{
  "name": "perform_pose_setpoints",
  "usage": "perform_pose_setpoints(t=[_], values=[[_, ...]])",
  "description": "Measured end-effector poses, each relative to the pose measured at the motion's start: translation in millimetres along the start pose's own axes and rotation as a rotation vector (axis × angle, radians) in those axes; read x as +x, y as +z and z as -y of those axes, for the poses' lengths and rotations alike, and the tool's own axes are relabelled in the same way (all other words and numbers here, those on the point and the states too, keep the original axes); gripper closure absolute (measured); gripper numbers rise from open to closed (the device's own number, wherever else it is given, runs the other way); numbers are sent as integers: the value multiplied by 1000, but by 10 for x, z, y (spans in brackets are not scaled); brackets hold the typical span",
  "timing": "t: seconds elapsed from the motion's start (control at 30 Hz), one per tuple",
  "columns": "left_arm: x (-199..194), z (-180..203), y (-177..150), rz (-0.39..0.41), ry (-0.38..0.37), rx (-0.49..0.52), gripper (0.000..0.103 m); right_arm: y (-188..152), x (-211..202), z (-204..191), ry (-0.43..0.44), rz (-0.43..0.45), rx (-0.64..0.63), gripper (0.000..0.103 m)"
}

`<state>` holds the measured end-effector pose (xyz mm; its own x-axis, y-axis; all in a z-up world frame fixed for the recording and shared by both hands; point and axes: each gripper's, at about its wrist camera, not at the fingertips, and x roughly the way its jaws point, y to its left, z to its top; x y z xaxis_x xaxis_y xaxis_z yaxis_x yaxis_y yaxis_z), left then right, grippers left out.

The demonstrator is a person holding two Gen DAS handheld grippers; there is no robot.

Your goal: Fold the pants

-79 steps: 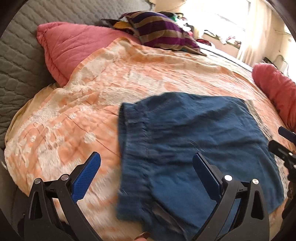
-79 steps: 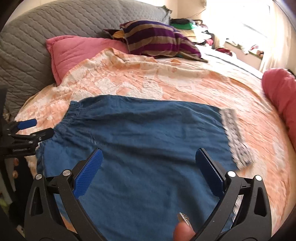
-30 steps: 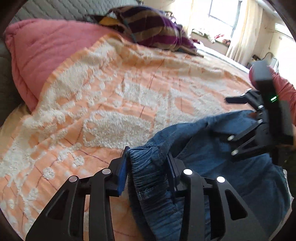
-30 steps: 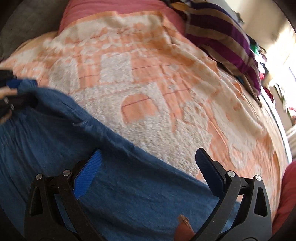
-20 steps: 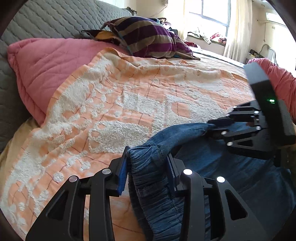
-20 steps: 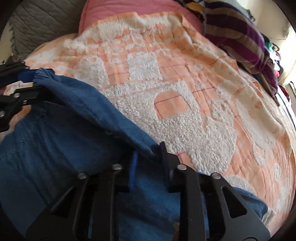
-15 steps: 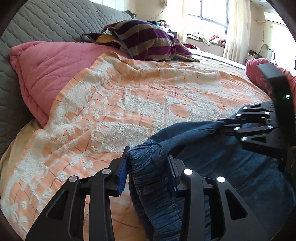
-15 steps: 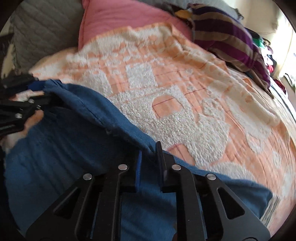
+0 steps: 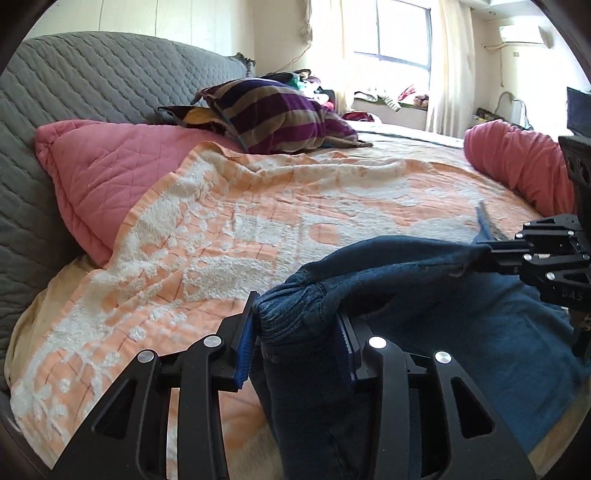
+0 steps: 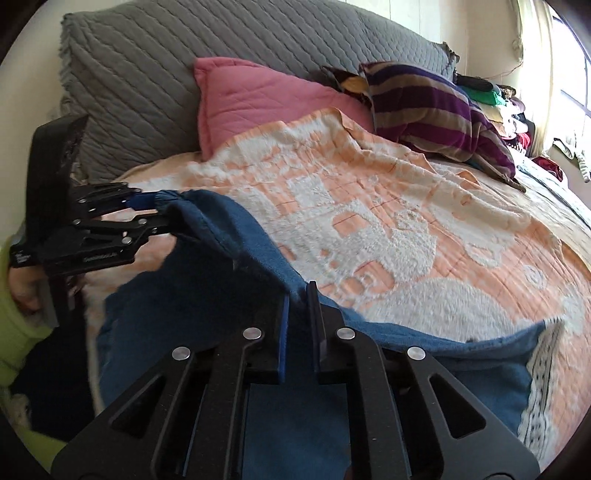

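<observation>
Left gripper [image 9: 297, 332] clamped on bunched elastic waistband of blue pants [image 9: 424, 332], blue pads pressed to both sides of the gathered denim. Same gripper visible in right wrist view at far left [image 10: 155, 218], pinching a corner of the fabric and holding it raised off the bed. Right gripper [image 10: 298, 321] closed tight on upper edge of the pants partway along, jaws nearly together with a thin fold of cloth between. Also seen in left wrist view at right [image 9: 491, 247], gripping the raised edge. Edge of pants stretched in a line between both grippers, lifted above the rest of the garment. Remaining fabric draped down and lying on orange-and-white blanket [image 9: 258, 221], near front edge of bed. Patterned white hem trim [image 10: 539, 391] at lower right of right wrist view, lying flat on blanket. Pink quilted pillow [image 9: 110, 173] at head of bed against grey quilted headboard [image 9: 92, 85]. Purple striped pillow [image 9: 273, 114] just beside pink one, further along. Second pink bolster [image 9: 517, 166] at far side of blanket. Window [image 9: 402, 33] with curtains behind. Lime-green sleeve [image 10: 14, 332] at left edge behind left gripper.
</observation>
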<state>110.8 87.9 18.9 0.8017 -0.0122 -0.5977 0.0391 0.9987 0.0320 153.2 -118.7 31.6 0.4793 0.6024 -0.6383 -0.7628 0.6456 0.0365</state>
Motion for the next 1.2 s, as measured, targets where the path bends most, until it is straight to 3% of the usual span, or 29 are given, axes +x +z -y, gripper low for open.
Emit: perform_pose_setpoints(t=[0.47, 0.83, 1.2], values=[[-534, 89, -452, -85, -78, -2, 65, -573, -550, -643, 60, 4, -19, 99], [-586, 11, -703, -190, -61, -15, 59, -947, -450, -1144, 94, -99, -98, 99], [-936, -112, -788, -164, -25, -42, 54, -995, -459, -1204, 102, -109, -117, 99]])
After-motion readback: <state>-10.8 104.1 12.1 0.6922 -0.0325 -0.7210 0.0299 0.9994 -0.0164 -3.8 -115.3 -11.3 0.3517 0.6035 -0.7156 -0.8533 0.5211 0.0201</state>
